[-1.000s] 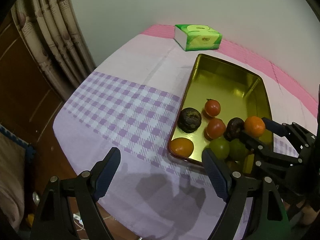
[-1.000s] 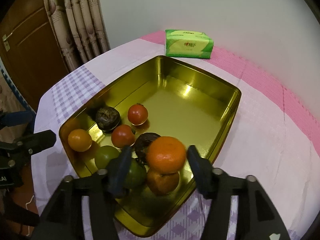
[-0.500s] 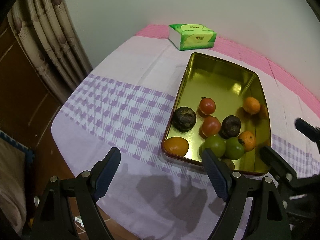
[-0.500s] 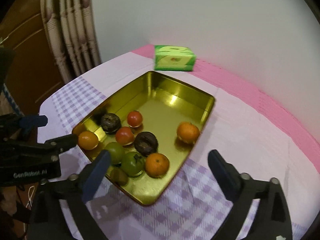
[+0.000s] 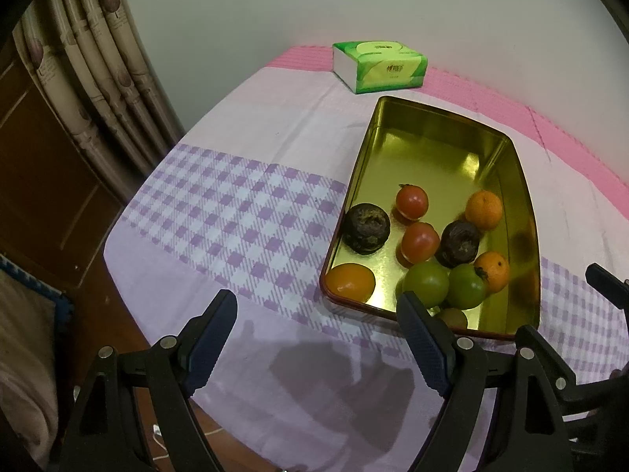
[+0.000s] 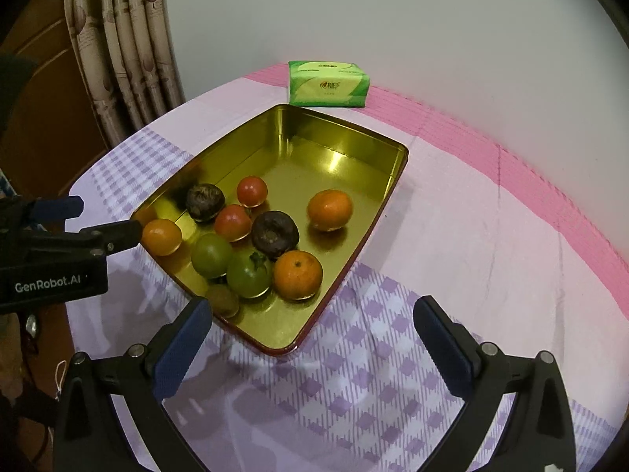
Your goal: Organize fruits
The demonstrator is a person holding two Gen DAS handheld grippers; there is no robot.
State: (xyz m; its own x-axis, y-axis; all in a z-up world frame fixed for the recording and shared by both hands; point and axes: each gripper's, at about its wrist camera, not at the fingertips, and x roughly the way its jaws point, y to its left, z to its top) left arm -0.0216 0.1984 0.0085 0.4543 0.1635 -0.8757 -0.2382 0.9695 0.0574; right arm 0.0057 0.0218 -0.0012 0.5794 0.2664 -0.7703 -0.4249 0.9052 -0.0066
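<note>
A gold metal tray (image 6: 314, 157) (image 5: 432, 149) on the checked tablecloth holds several fruits. An orange (image 6: 329, 210) (image 5: 484, 210) lies alone by the tray's right wall. A second orange (image 6: 298, 274), two green tomatoes (image 6: 248, 275), two red tomatoes (image 6: 232, 222), two dark wrinkled fruits (image 6: 275, 233) and a small brown fruit (image 6: 222, 299) cluster at the near end. My right gripper (image 6: 312, 310) hangs wide open above the tray's near corner, holding nothing. My left gripper (image 5: 316, 306) is open over the cloth, left of the tray's near end.
A green tissue pack (image 6: 329, 82) (image 5: 379, 66) lies beyond the tray on the pink strip by the wall. A curtain (image 5: 98, 78) and a wooden door stand past the table's left edge. Checked cloth stretches left of the tray.
The right gripper let go of the orange, which now rests by the tray's right wall, then opened wide and drew back. The left gripper stayed where it was.
</note>
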